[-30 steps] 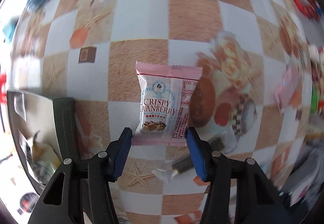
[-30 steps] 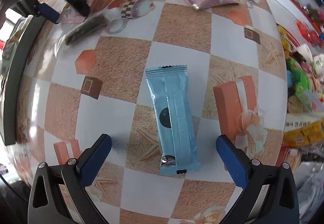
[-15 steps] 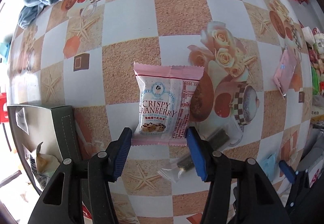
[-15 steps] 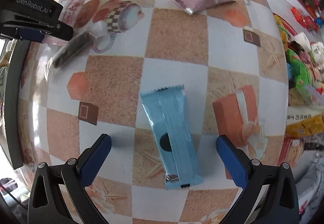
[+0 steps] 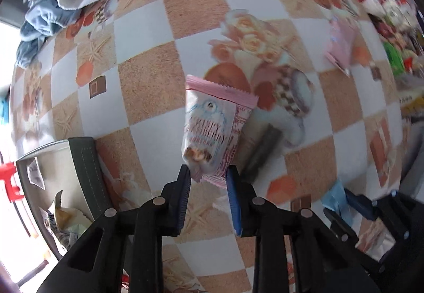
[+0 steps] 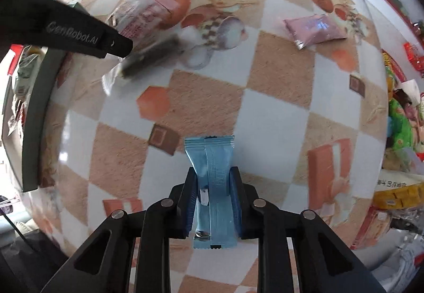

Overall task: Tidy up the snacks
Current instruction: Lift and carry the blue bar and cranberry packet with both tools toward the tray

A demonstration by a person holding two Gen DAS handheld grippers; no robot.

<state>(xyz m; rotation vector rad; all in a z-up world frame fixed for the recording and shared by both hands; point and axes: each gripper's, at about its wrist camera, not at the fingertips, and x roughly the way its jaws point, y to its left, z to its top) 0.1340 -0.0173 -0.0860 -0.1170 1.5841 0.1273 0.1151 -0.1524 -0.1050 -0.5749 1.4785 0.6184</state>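
Tablecloth [image 6: 278, 75], checked in tan and white with printed roses and cups, covers the whole work area, and a grey box [image 5: 84, 160] with packets already in it sits at its left edge, which looks like the place these snacks are meant to go. Loose packets remain on the cloth: a pink one [image 6: 315, 30] well off to the far right and a dark bar [image 6: 151, 57] in clear wrap near the middle. The left tongs [image 5: 208, 179] have just closed and now pinch the bottom seam of the pink-and-white cranberry biscuit pack [image 5: 214, 128], which crumples and hangs from that narrow hold. The right tongs [image 6: 213, 187] have likewise just snapped shut, gripping the slim blue bar [image 6: 212, 158] across its width near its lower half. I'd say the biscuit pack is the riskier hold, being caught only at its edge, so it wants a steady, unhurried carry over the box wall before letting go. The blue bar looks firmly held and could follow or go in alongside.
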